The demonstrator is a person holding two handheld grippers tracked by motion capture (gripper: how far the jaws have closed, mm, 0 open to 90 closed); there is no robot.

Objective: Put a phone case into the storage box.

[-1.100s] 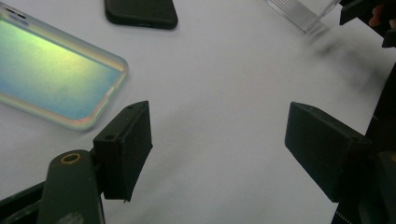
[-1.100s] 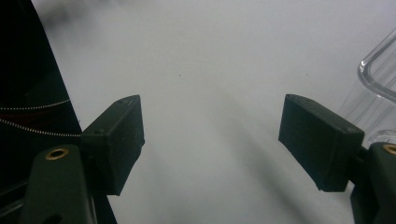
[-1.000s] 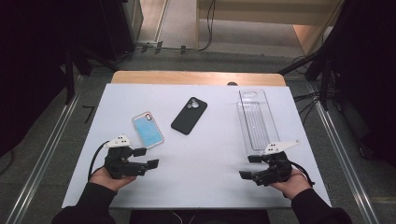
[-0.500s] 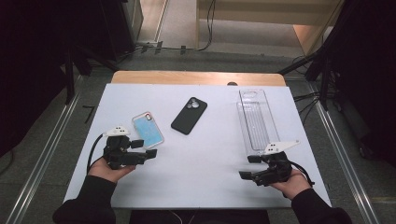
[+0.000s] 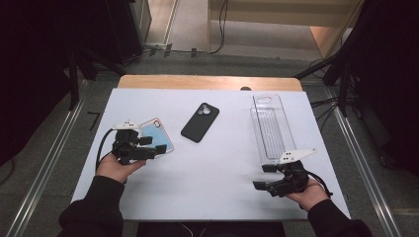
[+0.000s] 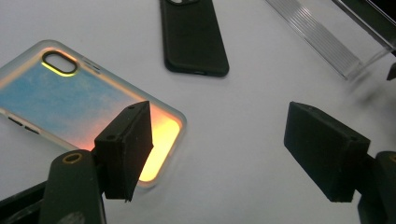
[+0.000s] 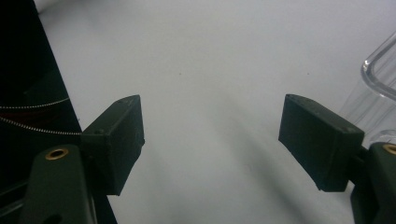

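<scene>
Beside the iridescent phone case, the left hand-held gripper gapes level.

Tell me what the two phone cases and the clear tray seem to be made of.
Iridescent phone case: probably soft translucent plastic; frosted rim, blue-to-orange sheen.
Black phone case: likely matte silicone or rubbery plastic; dull, with no glare.
Clear tray: seemingly rigid transparent plastic, perhaps acrylic; the table shows through its ribbed floor, and its edges look glossy.

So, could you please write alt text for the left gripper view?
The open left gripper hovers over a white table, one jaw above the corner of an iridescent blue phone case. Beyond lie a black phone case and a clear tray.
</scene>
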